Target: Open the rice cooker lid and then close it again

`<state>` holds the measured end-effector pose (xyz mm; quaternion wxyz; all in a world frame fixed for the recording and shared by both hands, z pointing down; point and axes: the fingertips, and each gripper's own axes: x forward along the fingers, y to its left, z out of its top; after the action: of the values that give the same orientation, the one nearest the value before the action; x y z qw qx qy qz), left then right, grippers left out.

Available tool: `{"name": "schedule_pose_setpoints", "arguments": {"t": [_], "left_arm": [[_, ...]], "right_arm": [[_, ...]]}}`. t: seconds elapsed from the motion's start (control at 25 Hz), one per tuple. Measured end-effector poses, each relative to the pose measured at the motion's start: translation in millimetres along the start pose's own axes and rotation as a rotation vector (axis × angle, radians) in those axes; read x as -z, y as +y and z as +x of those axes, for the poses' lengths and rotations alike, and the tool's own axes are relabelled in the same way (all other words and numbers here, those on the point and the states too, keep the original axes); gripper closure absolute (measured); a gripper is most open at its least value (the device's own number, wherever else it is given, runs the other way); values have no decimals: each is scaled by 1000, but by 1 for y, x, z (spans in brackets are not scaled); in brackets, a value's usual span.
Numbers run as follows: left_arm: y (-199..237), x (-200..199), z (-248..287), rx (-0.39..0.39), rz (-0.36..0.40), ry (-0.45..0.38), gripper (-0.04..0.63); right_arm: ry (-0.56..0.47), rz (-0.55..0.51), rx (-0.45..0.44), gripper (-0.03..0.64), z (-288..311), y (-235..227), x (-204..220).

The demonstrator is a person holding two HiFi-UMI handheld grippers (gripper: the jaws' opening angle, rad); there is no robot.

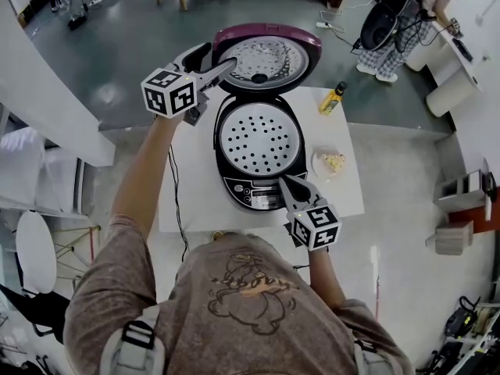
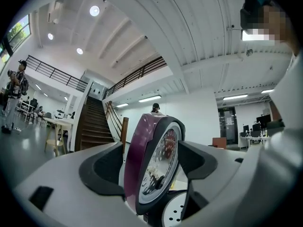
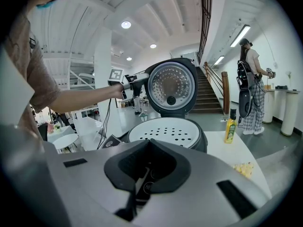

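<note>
The rice cooker [image 1: 221,143] stands open on the white table [image 1: 344,198], with a perforated white tray across its pot [image 3: 168,130]. Its maroon lid [image 1: 266,57] stands upright at the far side, inner plate facing me. My left gripper [image 1: 221,55] is at the lid's left rim, one jaw on each side of the edge [image 2: 151,169], open around it. My right gripper [image 1: 285,184] is shut with nothing in it, its tips at the cooker's front control panel [image 1: 254,194]. In the right gripper view the jaw pads [image 3: 142,183] meet.
A yellow bottle [image 1: 333,98] stands at the table's far right corner. A small plate of food [image 1: 331,162] lies right of the cooker. A cable [image 1: 176,186] hangs off the table's left side. A person [image 1: 398,22] stands beyond, and a staircase [image 2: 92,126] rises behind the lid.
</note>
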<state>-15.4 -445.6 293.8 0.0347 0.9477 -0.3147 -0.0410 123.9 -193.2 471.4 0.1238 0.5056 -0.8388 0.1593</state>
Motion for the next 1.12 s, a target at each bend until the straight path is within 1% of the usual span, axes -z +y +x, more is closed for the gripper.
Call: {"name": "schedule_pose_setpoints", "arguments": {"t": [0.16, 0.64, 1.12], "left_arm": [[-4, 0, 7, 27, -6, 2, 239], [-3, 0, 8, 20, -30, -15, 238], [-27, 3, -10, 66, -22, -8, 232]], "right_arm": [[-3, -1, 3, 612, -1, 0, 0], [-5, -3, 5, 612, 0, -1, 0], [-1, -5, -3, 612, 0, 0, 0]]}}
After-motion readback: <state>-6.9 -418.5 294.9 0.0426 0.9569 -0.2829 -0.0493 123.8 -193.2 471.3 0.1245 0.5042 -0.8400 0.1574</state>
